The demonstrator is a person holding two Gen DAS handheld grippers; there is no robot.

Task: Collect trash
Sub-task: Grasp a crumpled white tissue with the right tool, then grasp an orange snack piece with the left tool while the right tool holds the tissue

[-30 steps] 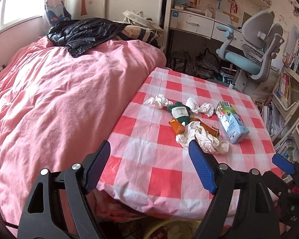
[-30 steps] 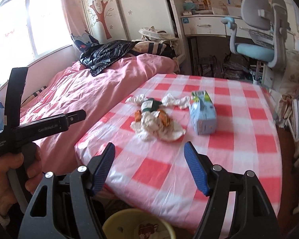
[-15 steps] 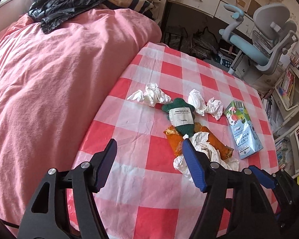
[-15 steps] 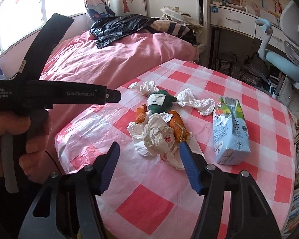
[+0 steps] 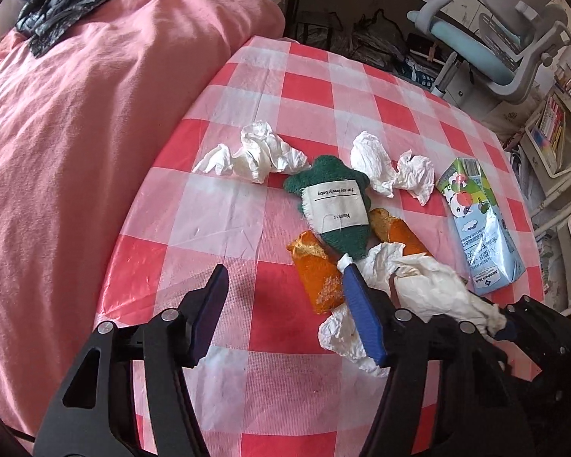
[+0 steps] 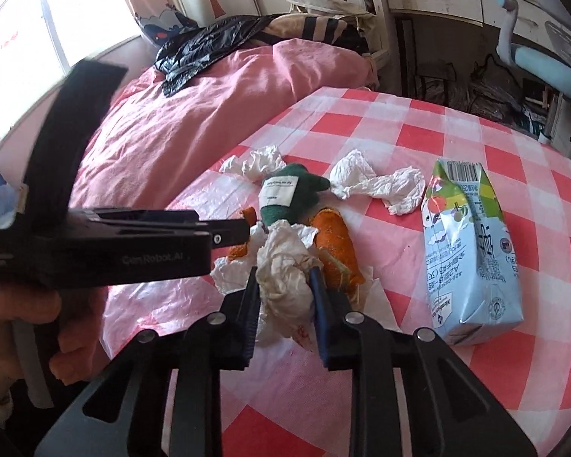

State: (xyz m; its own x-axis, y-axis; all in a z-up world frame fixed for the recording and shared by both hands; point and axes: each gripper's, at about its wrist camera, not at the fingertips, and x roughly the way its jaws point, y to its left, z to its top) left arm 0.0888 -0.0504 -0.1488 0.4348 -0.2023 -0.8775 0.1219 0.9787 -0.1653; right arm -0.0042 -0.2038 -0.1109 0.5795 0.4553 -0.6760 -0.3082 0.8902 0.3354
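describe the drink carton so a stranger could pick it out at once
On the red-and-white checked table, look right of the trash pile. The drink carton lies on its side, apart from the crumpled tissues: the only boxy, pale blue printed item, with a green top and barcode.

Bright window (image 6: 15, 49) daylight, fisheye-warped edges, slight blur

The right claw (image 6: 283, 289) is gripping a crumpled white wrapper (image 6: 285, 266) on the checked worktop (image 6: 456, 144). An orange piece (image 6: 335, 243) and a green toy (image 6: 289, 198) are lying just beyond it. A milk carton (image 6: 468, 247) is lying to the right. The left claw (image 6: 224, 234) is extending in from the left.
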